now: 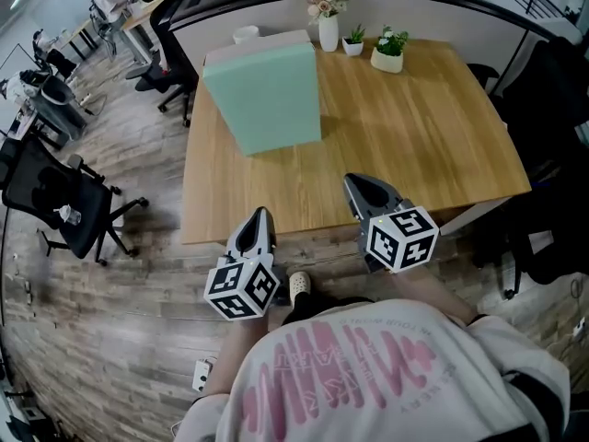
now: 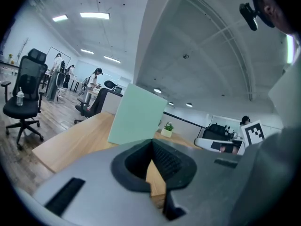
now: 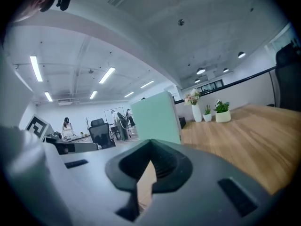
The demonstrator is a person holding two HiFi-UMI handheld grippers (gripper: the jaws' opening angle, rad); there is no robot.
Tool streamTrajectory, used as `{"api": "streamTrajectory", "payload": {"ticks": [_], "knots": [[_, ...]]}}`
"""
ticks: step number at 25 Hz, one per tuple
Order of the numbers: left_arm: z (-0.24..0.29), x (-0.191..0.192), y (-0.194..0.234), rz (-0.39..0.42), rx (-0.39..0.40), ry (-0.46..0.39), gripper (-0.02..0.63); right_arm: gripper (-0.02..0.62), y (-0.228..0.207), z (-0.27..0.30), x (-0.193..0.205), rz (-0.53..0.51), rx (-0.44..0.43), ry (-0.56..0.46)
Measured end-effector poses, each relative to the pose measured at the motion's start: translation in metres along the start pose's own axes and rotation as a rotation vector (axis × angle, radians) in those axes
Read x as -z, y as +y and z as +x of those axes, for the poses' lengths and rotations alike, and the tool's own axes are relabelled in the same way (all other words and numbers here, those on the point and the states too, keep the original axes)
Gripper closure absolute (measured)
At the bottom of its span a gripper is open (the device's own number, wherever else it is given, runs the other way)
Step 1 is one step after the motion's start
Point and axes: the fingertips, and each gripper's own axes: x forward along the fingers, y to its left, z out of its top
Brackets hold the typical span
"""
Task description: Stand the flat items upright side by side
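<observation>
A large pale green slab (image 1: 267, 99) stands upright on the back left of the wooden table (image 1: 414, 145); its thick top looks grey-white, and I cannot tell whether it is one piece or several. It also shows in the left gripper view (image 2: 136, 114) and the right gripper view (image 3: 157, 117). My left gripper (image 1: 261, 214) hovers at the table's near edge, jaws shut and empty (image 2: 151, 142). A little to its right, my right gripper (image 1: 352, 184) reaches over the near edge, also shut with nothing in it (image 3: 150, 157). Both are well short of the slab.
A white vase of flowers (image 1: 329, 26), two small potted plants (image 1: 389, 52) and a white cup (image 1: 246, 33) line the table's back edge. A black office chair (image 1: 64, 205) stands left of the table, dark chairs (image 1: 552, 90) to the right. People work at desks far left.
</observation>
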Motion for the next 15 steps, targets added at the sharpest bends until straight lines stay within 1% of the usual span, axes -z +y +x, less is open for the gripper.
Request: {"api": "streamTrajectory", "payload": {"ticks": [6,10,15], "knots": [[-0.032,0.002,-0.018,0.005,-0.025,-0.032,0.604,0.600,0.000,-0.034,0.000,0.007,-0.017,-0.014],[-0.055,0.004,-0.029,-0.001,-0.026,-0.054,0.604,0.600,0.008,-0.057,0.005,-0.004,-0.020,-0.017],[-0.061,0.007,-0.031,0.017,-0.031,-0.066,0.604,0.600,0.009,-0.059,0.009,0.008,-0.034,-0.029]]}}
